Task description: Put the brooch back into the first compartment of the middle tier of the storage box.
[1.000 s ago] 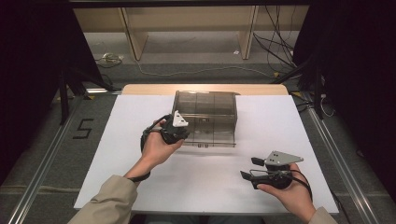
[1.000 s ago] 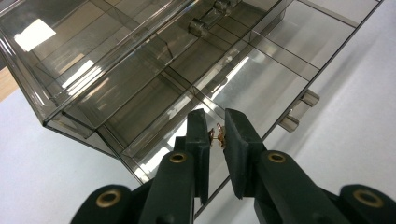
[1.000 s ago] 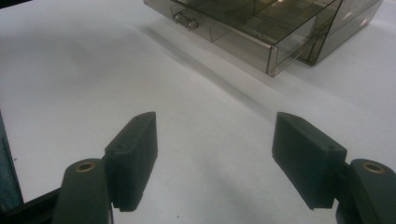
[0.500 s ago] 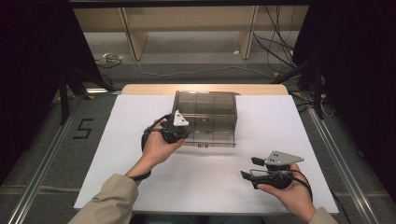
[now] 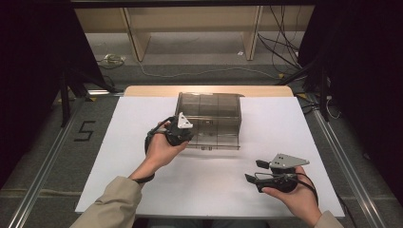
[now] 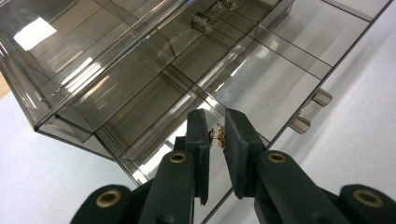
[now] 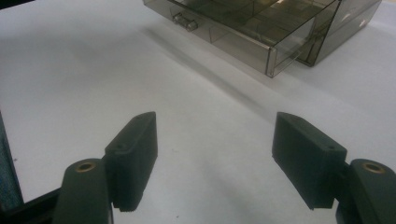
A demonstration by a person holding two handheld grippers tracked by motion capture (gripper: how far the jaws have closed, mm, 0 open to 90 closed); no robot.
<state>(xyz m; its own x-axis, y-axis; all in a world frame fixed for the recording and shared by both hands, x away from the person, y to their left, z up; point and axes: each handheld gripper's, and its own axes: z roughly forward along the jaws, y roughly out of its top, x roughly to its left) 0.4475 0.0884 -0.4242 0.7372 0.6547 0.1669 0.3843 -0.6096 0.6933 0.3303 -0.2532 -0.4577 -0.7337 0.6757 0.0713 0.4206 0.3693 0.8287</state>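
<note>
A smoky see-through drawer box [image 5: 209, 111] stands at the middle back of the white table, its lower drawer [image 5: 216, 137] pulled out toward me. The left gripper view looks down into the drawer's divided compartments [image 6: 154, 100]. My left gripper [image 5: 189, 134] hangs over the drawer's left end, and its jaws [image 6: 215, 128] are shut on a small gold-coloured piece [image 6: 217, 136]. What the piece is, I cannot tell. My right gripper [image 5: 254, 171] rests low at the front right, apart from the box, with its jaws wide open [image 7: 215, 140] and nothing between them.
A white sheet [image 5: 119, 156] covers the table, with a wooden strip [image 5: 142, 90] along its far edge. Metal rails [image 5: 43, 190] run down both sides. Cables [image 5: 285, 52] lie on the floor behind. The drawer's handles [image 7: 183, 21] face the front.
</note>
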